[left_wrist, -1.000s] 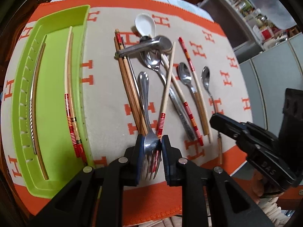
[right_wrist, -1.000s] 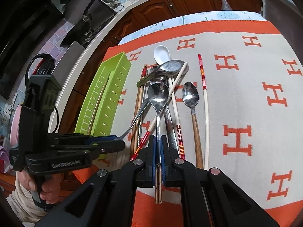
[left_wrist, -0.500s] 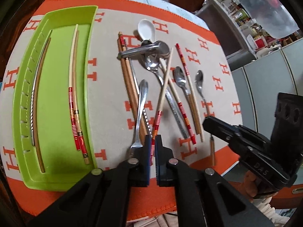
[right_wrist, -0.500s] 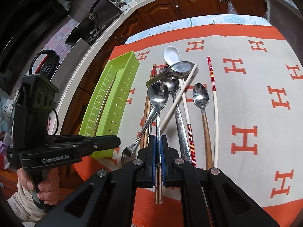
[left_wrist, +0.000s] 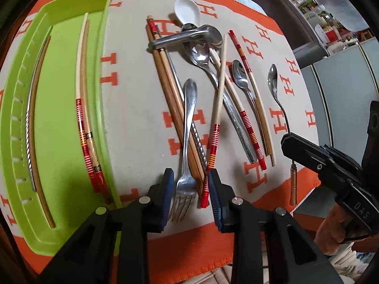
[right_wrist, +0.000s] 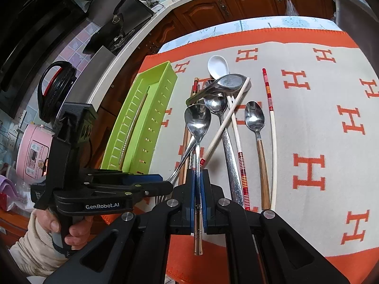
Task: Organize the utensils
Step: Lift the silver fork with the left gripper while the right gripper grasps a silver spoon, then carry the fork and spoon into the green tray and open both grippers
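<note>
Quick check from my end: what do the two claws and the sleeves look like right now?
Both are black plastic pistol-grip tools with blue pads and silver screws. The left claw carries white "GenRobot.AI" lettering; the right claw shows "DAS". The sleeve is cream knit.

Green tray [left_wrist: 71,2]: one
Patterned mat [left_wrist: 132,94]: one
Chopsticks in the tray: four by my count, being one cream stick with red bands [left_wrist: 79,71], one patterned wooden stick [left_wrist: 87,90], one plain brown stick [left_wrist: 39,71] and one silver twisted stick [left_wrist: 29,142]
Chopsticks on the mat: six, being three cream with red bands [left_wrist: 219,82] [left_wrist: 238,101] [left_wrist: 239,47], two brown wooden [left_wrist: 165,82] and one metal with a twisted grip [left_wrist: 197,142]
Fork [left_wrist: 189,118]: one
White ceramic spoon [left_wrist: 187,11]: one
Metal spoons: four that I can tell apart, being a flat-handled spoon [left_wrist: 184,36], a large spoon [left_wrist: 201,54], a wooden-handled spoon [left_wrist: 239,75] and a thin gold-ended spoon [left_wrist: 272,80]
Pink rice cooker [right_wrist: 33,151]: one
</note>
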Action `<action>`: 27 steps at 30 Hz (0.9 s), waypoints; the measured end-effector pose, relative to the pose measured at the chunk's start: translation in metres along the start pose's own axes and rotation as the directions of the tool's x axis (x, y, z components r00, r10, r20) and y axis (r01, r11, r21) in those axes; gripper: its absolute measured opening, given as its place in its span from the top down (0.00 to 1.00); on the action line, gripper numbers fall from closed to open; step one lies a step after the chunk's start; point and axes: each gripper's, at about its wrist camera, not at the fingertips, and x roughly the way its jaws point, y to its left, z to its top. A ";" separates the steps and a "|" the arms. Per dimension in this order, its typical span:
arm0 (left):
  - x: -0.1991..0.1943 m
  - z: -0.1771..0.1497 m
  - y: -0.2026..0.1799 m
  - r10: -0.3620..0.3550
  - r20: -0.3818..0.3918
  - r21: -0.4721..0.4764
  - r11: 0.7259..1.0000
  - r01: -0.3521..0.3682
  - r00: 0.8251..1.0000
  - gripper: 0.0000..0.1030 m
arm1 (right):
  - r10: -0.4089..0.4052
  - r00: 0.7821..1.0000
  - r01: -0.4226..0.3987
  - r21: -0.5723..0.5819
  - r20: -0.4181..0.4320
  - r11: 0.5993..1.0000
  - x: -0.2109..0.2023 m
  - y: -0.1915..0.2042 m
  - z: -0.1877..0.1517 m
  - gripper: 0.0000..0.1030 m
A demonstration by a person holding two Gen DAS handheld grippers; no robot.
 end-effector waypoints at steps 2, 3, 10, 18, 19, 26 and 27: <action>0.001 0.001 -0.004 0.014 -0.002 0.027 1.000 -0.014 1.000 0.73 | 0.001 1.000 -0.001 0.001 -0.002 1.000 0.001 -0.001 0.000 0.96; 0.003 0.001 -0.007 0.025 -0.004 0.043 0.999 -0.025 1.000 0.73 | 0.003 1.000 -0.003 0.002 -0.003 1.000 0.001 -0.001 0.000 0.96; 0.007 0.003 -0.013 0.052 -0.034 0.069 0.996 -0.050 0.998 0.80 | 0.009 1.000 -0.009 0.016 -0.003 1.000 0.003 -0.007 0.001 0.96; 0.019 0.003 -0.007 0.038 -0.057 0.019 0.999 -0.037 0.998 0.95 | 0.011 1.000 -0.011 0.038 -0.010 0.999 0.007 -0.017 0.000 0.96; 0.021 0.002 -0.009 0.044 -0.058 0.022 0.999 -0.043 0.997 0.93 | 0.011 1.000 -0.011 0.041 -0.009 0.999 0.007 -0.018 0.000 0.96; 0.015 0.001 -0.015 0.098 -0.013 0.018 0.995 -0.098 0.995 0.98 | 0.016 1.000 -0.016 0.044 -0.007 0.999 0.007 -0.021 0.000 0.96; 0.011 0.000 -0.015 0.097 -0.001 0.013 0.995 -0.097 0.995 0.99 | 0.016 1.000 -0.016 0.042 -0.007 0.999 0.007 -0.020 0.000 0.96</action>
